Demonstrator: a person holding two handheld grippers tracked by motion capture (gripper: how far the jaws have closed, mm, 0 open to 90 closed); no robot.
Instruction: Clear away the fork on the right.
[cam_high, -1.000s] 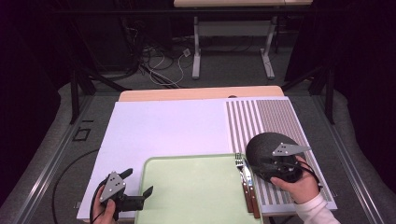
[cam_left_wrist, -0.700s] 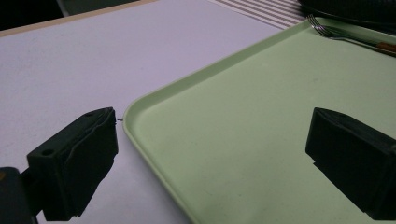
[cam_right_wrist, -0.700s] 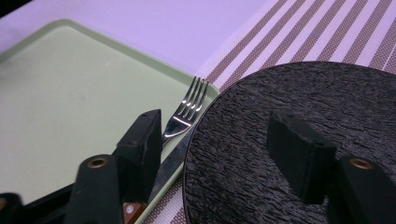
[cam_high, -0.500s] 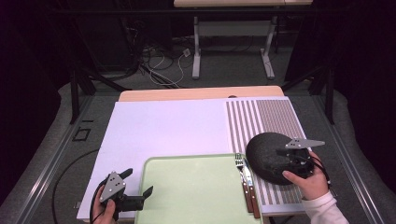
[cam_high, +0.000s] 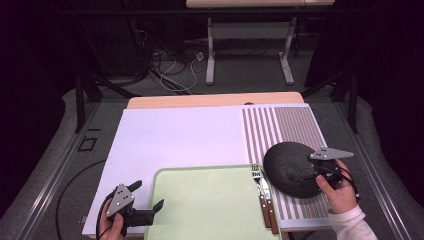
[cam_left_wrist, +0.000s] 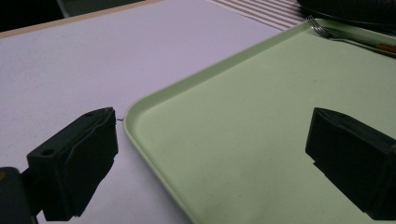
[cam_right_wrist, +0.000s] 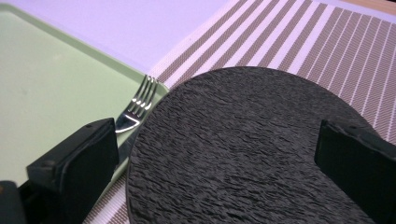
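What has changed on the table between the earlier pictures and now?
The right tool has slid toward the right edge of the black plate and its jaws have just been opening, letting the plate go. The left tool, green tray, fork and knife stayed as they were.

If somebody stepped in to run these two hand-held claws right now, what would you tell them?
Right gripper: jaws just opened, none of its pads pressing on the round black rough-textured plate, which lies on the striped brown placemat.
Left gripper: open, one jaw over the pale green plastic tray, one off its edge, holding nothing.
Done: plate released.
Left: likely the wooden-handled fork on the tray's right edge.
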